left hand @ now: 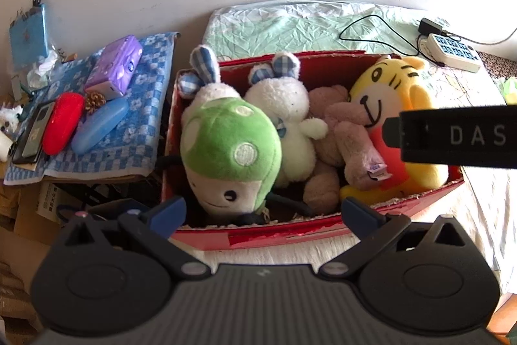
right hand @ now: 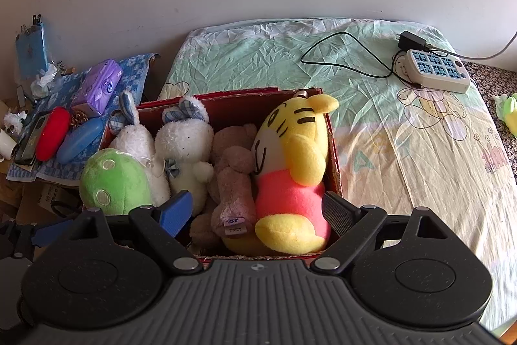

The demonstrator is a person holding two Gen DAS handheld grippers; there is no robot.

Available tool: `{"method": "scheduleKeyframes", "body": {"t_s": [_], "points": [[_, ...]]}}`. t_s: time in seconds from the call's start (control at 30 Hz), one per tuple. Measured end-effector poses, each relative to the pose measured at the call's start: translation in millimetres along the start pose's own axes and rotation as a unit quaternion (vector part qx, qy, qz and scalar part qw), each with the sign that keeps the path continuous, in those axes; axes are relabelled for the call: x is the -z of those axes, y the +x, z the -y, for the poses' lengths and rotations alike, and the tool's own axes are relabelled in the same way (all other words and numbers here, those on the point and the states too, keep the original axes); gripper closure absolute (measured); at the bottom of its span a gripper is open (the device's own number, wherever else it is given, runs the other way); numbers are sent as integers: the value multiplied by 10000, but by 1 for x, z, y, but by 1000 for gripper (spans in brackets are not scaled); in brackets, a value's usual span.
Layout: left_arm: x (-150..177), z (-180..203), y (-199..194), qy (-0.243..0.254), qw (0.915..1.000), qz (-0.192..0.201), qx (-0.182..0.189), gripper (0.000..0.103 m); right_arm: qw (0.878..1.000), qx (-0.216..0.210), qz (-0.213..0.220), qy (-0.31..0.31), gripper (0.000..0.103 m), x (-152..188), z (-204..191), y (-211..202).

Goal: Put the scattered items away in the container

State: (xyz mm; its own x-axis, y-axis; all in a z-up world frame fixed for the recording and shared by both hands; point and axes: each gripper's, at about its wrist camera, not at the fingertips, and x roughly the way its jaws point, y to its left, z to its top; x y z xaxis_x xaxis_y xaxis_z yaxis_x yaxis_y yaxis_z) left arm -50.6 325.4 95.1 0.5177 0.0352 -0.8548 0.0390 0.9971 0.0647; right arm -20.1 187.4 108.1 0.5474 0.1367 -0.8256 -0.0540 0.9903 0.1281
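A red cardboard box [left hand: 290, 240] [right hand: 334, 151] sits on the bed, packed with plush toys. In it lie a green mushroom plush [left hand: 226, 144] [right hand: 113, 180], a white rabbit [left hand: 287, 112] [right hand: 185, 147], a brown bear [left hand: 342, 131] [right hand: 232, 183] and a yellow tiger in a pink shirt [left hand: 397, 105] [right hand: 290, 170]. My left gripper [left hand: 263, 212] hovers open above the box's near edge, holding nothing. My right gripper [right hand: 257, 210] stands open over the near end of the box, its fingers either side of the tiger and bear, gripping neither. Part of the right gripper [left hand: 452, 134] crosses the left wrist view.
Left of the bed, a blue checked cloth [left hand: 142, 118] carries a purple tissue pack [left hand: 114, 67], a red case [left hand: 63, 122], a blue case [left hand: 98, 125] and a phone [left hand: 34, 134]. A power strip [right hand: 436, 70] with a black adapter and cable lies on the wrinkled sheet [right hand: 404, 151].
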Motion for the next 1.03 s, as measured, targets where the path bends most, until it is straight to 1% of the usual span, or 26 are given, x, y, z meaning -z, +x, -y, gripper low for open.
{"method": "scheduleKeyframes", "body": {"t_s": [0.13, 0.3, 0.67, 0.87, 1.03], "points": [[0, -4, 4, -73, 10000, -65, 12, 1, 10000, -29, -26, -38, 14, -1, -4, 3], [2, -5, 6, -44, 9999, -87, 55, 1, 9999, -43, -52, -135, 14, -3, -10, 6], [-2, -10, 8, -141, 9999, -62, 34, 1, 9998, -42, -89, -157, 14, -2, -11, 12], [-4, -15, 7, -226, 9997, 35, 96, 1, 9999, -76, -86, -97, 14, -3, -11, 14], [-5, -14, 7, -234, 9997, 52, 38, 1, 9999, -109, -88, -96, 14, -3, -11, 16]]}}
